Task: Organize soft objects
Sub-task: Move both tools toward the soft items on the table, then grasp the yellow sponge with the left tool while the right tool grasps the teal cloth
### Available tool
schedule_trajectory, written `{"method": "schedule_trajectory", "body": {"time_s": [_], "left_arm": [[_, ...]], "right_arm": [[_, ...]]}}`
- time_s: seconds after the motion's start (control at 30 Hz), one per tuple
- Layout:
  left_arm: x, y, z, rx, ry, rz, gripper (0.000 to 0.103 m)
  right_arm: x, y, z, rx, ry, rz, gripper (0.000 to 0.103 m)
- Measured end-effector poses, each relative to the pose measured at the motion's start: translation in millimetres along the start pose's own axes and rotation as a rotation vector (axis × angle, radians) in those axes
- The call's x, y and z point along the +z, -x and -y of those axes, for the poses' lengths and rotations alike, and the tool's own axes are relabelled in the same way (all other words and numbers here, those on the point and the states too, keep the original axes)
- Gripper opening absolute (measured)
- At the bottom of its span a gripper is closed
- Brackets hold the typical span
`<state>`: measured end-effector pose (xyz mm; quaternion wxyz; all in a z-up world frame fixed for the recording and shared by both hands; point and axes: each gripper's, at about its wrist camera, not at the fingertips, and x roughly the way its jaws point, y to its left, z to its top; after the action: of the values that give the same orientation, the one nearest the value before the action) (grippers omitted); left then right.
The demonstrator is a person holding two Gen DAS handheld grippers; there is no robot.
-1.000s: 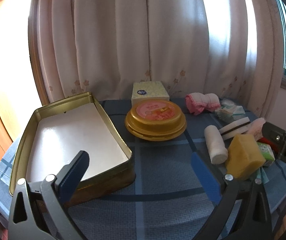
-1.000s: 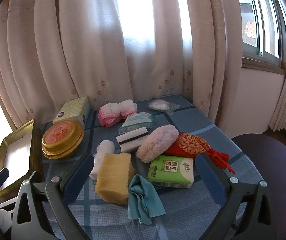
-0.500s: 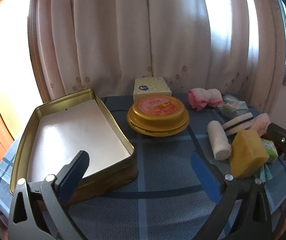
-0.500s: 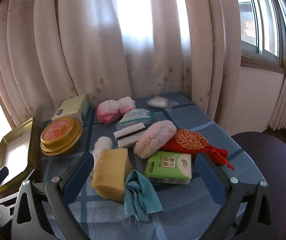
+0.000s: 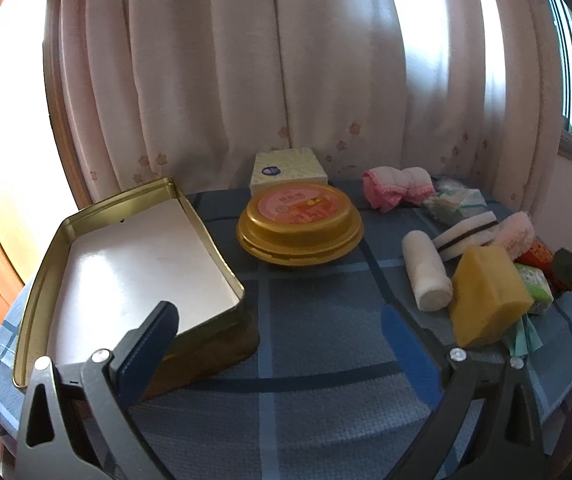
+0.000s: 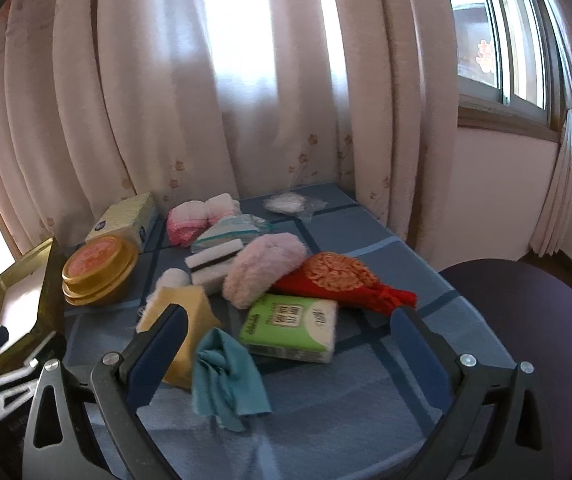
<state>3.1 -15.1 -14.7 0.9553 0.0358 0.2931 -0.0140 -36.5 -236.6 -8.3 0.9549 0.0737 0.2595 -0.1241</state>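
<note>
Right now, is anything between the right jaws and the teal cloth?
Nothing visible. The right gripper is open with the teal cloth just ahead, beside the yellow sponge.

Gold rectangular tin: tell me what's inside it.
The gold rectangular tin shows only a plain white bottom, with nothing lying on it. Its near corner is hidden behind the open left gripper, whose finger covers it.

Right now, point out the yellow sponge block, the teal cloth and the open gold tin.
yellow sponge block [image 5: 486, 292], left wrist view, front face
teal cloth [image 6: 226, 376], right wrist view, crumpled middle
open gold tin [image 5: 210, 236], left wrist view, right rim
</note>
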Motion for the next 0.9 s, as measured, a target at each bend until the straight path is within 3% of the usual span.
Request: {"method": "schedule_trajectory", "body": {"time_s": [0.1,0.23,0.7,0.77,0.83,0.9], "left_arm": [[-0.6,1.1,1.5,-0.012,-0.005,0.003,0.103],[-2.8,-2.0,5.1,-0.064,0.013,-0.023,0.100],[-1.1,10.1,25.7,-0.131,-0.054,-0.004,0.097],[-0.6,11.9,28.0,-0.139,-0.069,0.000,0.093],[1.1,12.8,32.7,-0.145,-0.088,0.003,0.093],[3.5,11.8,36.2,-0.167,-0.088,-0.002,0.093]], "right_arm": [[-8.2,4.4,9.1,-0.018,0.033,0.006,0.101],[-22.5,3.9,18.1,0.018,0.036,-0.040,0.077],[-40.6,-30.1,-16.6,0.180,0.080,-0.149,0.073],[-40.8,-36.4,-19.0,0.189,0.090,-0.160,0.045],[-42.9,-39.1,-18.4,0.212,0.092,-0.175,0.023],[-43.3,-37.3,-14.2,0.219,0.096,-0.166,0.018]]}}
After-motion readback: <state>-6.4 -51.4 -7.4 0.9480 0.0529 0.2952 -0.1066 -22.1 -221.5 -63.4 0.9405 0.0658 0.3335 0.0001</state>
